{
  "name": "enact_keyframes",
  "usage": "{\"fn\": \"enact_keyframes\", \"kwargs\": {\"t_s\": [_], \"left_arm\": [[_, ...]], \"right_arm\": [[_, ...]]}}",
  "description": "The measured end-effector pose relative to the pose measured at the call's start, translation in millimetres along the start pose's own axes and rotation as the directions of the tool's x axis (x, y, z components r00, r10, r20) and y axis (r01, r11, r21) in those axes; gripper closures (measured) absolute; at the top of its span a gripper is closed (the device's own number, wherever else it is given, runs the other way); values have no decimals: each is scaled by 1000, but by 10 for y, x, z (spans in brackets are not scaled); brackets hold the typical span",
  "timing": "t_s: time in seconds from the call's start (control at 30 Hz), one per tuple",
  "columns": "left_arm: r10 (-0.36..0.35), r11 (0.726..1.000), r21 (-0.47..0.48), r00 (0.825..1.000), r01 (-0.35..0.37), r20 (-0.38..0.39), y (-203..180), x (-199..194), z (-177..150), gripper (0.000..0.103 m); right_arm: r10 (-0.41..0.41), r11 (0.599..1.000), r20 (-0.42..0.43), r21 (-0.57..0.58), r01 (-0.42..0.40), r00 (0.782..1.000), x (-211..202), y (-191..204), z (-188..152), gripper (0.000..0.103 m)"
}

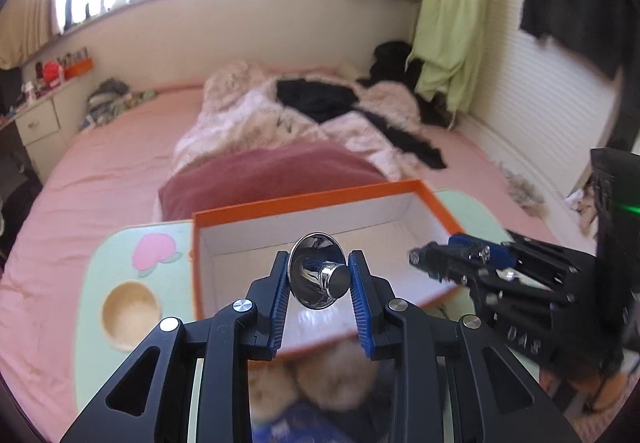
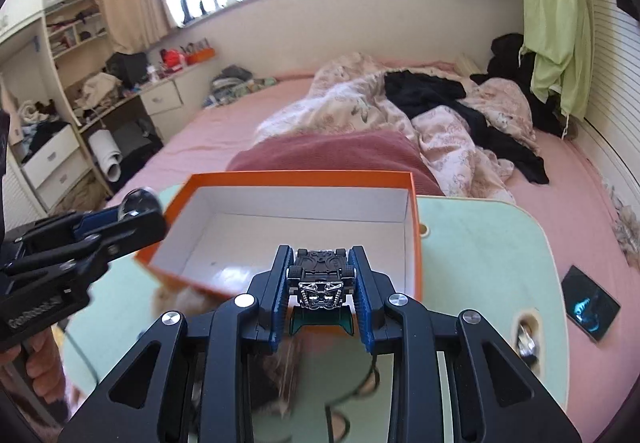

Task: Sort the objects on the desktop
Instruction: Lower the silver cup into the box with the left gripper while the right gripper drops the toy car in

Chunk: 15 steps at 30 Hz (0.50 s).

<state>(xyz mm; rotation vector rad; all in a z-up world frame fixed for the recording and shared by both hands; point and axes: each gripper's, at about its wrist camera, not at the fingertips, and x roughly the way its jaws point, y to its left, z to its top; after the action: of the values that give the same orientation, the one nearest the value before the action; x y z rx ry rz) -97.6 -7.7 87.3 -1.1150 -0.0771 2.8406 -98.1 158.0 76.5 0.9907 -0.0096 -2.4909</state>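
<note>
both grippers loaded above the orange box

nearest the left wrist camera, the left gripper holds a shiny chrome funnel-shaped piece between its blue ribbed pads. the right pad meets the piece's narrow capped end; the wide flared rim sits against the left pad. the piece is lifted clear of the table, in front of the orange box.

in the right wrist view, the right gripper is clenched on a small black toy car, turned so its underside and chrome parts face the camera, its wheels close against the blue pads. the car hangs over the near edge of the box, whose white inside looks bare where it shows.

each gripper appears in the other's view: the right one at the right of the left view with the blue-and-black car in its tips, the left one at the left of the right view with the shiny piece at its tip, near the box's left corner. a hand shows beneath it.

the box stands on a pale green table with a round hollow on the left side. on the table's right side lie a dark phone and a small metallic thing in a slot, too blurred to name. beyond is a pink bed with rumpled bedding.
</note>
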Motion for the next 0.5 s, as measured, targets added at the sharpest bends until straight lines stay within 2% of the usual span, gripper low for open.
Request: {"fn": "enact_keyframes", "kwargs": {"t_s": [0.03,0.07,0.13,0.23,0.27,0.3,0.4,0.5], "left_arm": [[14,1000,-19,1000,-15,-21,23,83,2,60],[22,999,-42,999,-23,-30,51,129,-8,57],[-7,997,-78,1000,6,-3,86,88,-67,45],[-3,997,-74,999,7,54,105,-124,-186,23],[12,998,-62,998,-8,68,107,-213,-232,22],[23,999,-48,997,-19,78,109,-304,-278,21],[9,1000,-25,997,-7,78,95,-560,-451,14],[-5,1000,12,997,4,72,19,-795,-778,4]], "right_arm": [[-9,1000,-26,5,9,1000,92,-13,24,73],[-21,1000,-40,14,22,999,163,-26,34,73],[-56,998,-31,20,57,998,190,-48,30,72],[-73,997,9,22,73,997,55,-77,-32,52],[-69,997,25,24,68,997,-27,-87,-62,40],[-65,998,40,23,64,997,-102,-93,-86,36],[-38,999,68,12,37,997,-346,-79,-226,36],[-5,1000,31,3,5,1000,-497,-56,-414,36]]}}
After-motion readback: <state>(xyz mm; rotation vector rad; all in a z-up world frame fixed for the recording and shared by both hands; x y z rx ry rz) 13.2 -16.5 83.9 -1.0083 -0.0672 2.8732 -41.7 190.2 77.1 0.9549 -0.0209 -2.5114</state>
